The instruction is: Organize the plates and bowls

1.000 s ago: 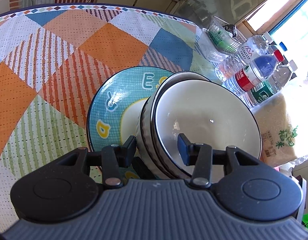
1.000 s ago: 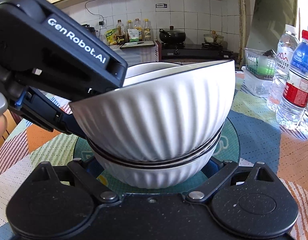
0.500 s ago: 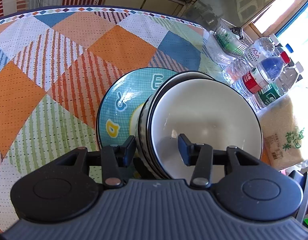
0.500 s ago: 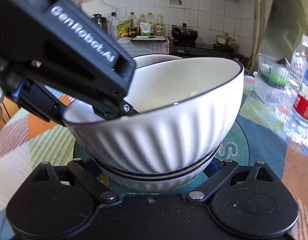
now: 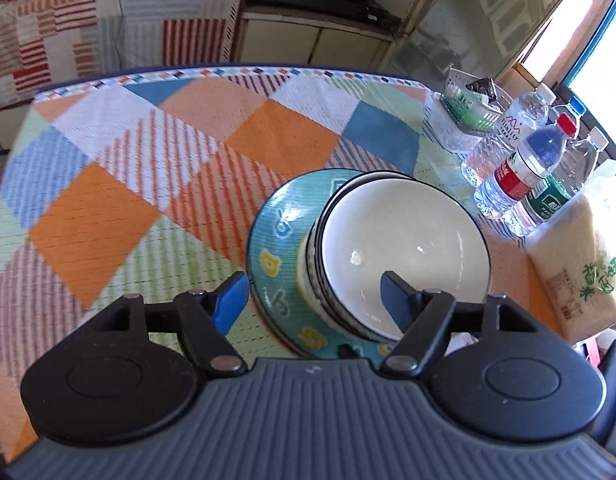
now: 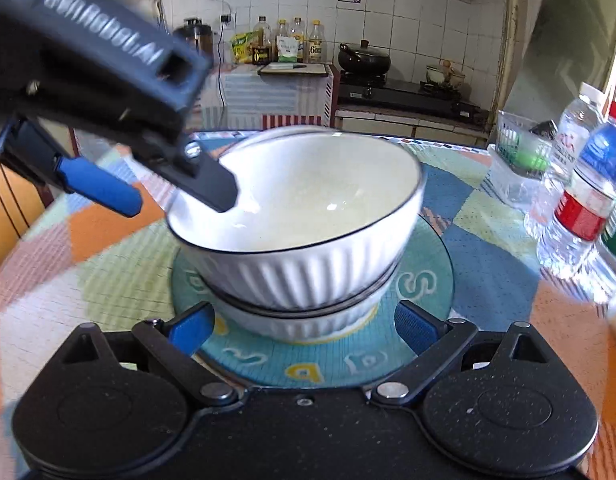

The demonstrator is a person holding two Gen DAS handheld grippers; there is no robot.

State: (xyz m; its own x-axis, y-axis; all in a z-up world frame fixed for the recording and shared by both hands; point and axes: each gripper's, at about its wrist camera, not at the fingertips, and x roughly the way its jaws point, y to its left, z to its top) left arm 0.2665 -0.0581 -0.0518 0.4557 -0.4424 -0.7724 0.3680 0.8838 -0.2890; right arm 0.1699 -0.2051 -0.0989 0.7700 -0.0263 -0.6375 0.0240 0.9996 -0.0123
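White ribbed bowls with dark rims (image 5: 404, 252) (image 6: 303, 216) sit stacked on a teal plate with letters (image 5: 279, 224) (image 6: 424, 280) on the patchwork tablecloth. My left gripper (image 5: 314, 298) is open, lifted above the stack's near rim, one finger over the top bowl and one outside it; it also shows in the right wrist view (image 6: 171, 196). My right gripper (image 6: 303, 326) is open and empty, low at the plate's near edge, its fingers either side of the bottom bowl.
Several water bottles (image 5: 524, 172) (image 6: 584, 204) stand at the table's right side. A bag of rice (image 5: 580, 264) lies beside them. A small clear basket (image 5: 468, 108) (image 6: 516, 148) stands behind. The table's far edge (image 5: 227, 74) faces kitchen cabinets.
My left gripper has opened, let go of the top bowl's rim, and risen. The top bowl now rests level in the stack. My right gripper has pulled back slightly.
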